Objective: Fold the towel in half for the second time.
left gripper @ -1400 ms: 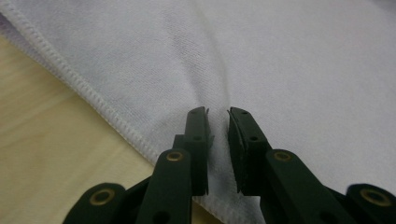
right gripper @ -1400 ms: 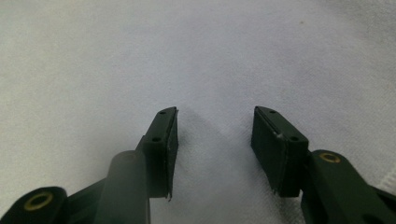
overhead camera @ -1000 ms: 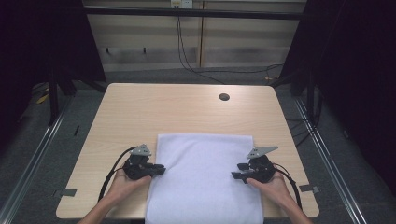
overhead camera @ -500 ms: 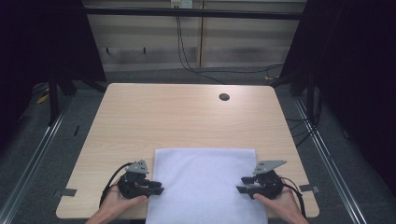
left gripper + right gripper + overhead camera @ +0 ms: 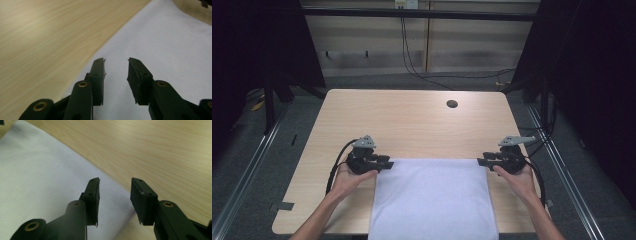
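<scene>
On the worktop (image 5: 412, 120), a white cloth (image 5: 432, 200) lies long axis near-to-far, overhanging the near edge; the left gripper (image 5: 384, 163) and right gripper (image 5: 482, 162) hover released, jaws just opening and closing, nothing between, far half bare.

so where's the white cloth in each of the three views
High view: the white cloth lies bottom centre, between the grippers.
Left gripper view: it covers the right and lower centre.
Right gripper view: it covers the left side.
Shared landmark: the wooden table.

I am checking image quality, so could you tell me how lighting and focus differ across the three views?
High view: table evenly lit, dark surroundings, white cloth sharp. Left gripper view: tongs fairly sharp, far cloth soft. Right gripper view: tongs sharp, wood grain slightly blurred.
</scene>
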Motion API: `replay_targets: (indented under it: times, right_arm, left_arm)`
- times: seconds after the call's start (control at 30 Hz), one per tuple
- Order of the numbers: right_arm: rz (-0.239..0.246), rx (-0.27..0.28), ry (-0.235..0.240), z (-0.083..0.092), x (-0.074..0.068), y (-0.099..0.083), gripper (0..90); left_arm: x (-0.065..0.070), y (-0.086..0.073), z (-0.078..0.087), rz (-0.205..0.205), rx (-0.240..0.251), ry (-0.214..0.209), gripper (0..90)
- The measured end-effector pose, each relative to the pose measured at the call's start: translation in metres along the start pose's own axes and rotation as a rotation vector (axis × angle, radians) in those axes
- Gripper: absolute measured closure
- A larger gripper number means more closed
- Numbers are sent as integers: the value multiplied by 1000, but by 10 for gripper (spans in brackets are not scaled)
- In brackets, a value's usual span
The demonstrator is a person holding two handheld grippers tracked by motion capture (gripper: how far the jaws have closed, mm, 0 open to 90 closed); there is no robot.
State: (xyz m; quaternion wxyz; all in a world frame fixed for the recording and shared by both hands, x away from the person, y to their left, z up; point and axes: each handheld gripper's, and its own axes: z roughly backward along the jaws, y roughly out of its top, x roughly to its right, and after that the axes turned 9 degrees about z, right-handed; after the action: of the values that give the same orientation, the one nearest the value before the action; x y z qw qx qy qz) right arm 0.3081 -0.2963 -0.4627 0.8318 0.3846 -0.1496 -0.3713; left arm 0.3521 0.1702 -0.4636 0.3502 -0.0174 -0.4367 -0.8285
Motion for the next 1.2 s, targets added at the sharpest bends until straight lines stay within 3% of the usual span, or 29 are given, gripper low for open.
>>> replay_targets:
  times: [0.07, 0.17, 0.2, 0.33, 0.43, 0.5, 0.63, 0.73, 0.8, 0.97, 1.03, 1.13, 1.2]
  right_arm:
    - [-17, -2, 0, -9, 5, -2, 598]
    - [-11, -15, -16, -15, 8, -5, 589]
    - [-5, -22, -17, -22, 12, -8, 578]
    - [-2, -49, -11, -29, 14, -12, 569]
    - [-2, -59, -9, -31, 15, -15, 570]
    - [9, -85, -39, -35, 16, -19, 576]
    - [27, -87, -33, -36, 13, -18, 636]
    - [1, -87, -13, -36, 11, -18, 793]
    - [-14, -81, 3, -37, 10, -19, 835]
    - [-14, -84, 3, -37, 10, -18, 852]
    - [-14, -83, 4, -37, 10, -18, 853]
    - [-12, -84, 4, -37, 10, -18, 855]
    - [-13, -86, 0, -37, 9, -18, 856]
  left_arm:
    - [-13, -3, 0, 46, 20, 23, 640]
    - [-20, -7, 1, 63, 28, 33, 627]
    - [-27, -11, 3, 87, 33, 35, 619]
    - [-36, -12, 7, 101, 42, 54, 596]
    - [-38, -14, 6, 79, 27, 74, 589]
    - [-39, -15, 0, 61, 6, 103, 585]
    - [-41, -14, -5, 59, -14, 107, 573]
    - [-40, -12, -7, 31, -28, 105, 564]
    - [-40, -13, -10, 36, -35, 90, 557]
    - [-37, -14, -16, 10, -74, 70, 552]
    - [-35, -15, -18, -3, -74, 90, 575]
    - [-34, -16, -21, 20, -82, 82, 621]
    - [-32, -16, -22, 11, -94, 88, 645]
